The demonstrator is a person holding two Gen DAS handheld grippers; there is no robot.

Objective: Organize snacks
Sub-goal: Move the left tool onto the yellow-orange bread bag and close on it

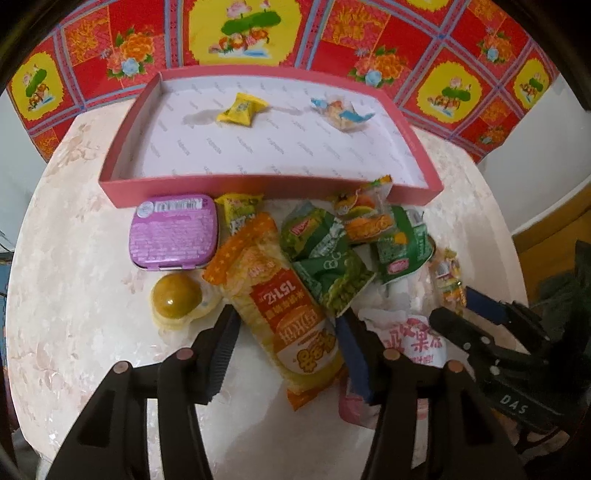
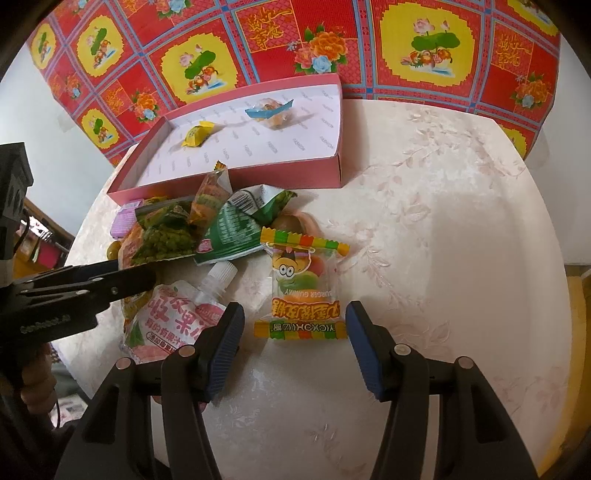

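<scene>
A pink tray holds a yellow candy and a blue-wrapped snack. A heap of snacks lies in front of it: an orange-yellow cracker pack, green pea packs, a purple tin, a jelly cup, a pink jelly pouch and a burger gummy pack. My left gripper is open astride the cracker pack. My right gripper is open around the gummy pack's near end.
The round marble-pattern table has bare surface on the right. A red and yellow patterned cloth hangs behind the tray. My right gripper shows in the left wrist view, and my left gripper in the right wrist view.
</scene>
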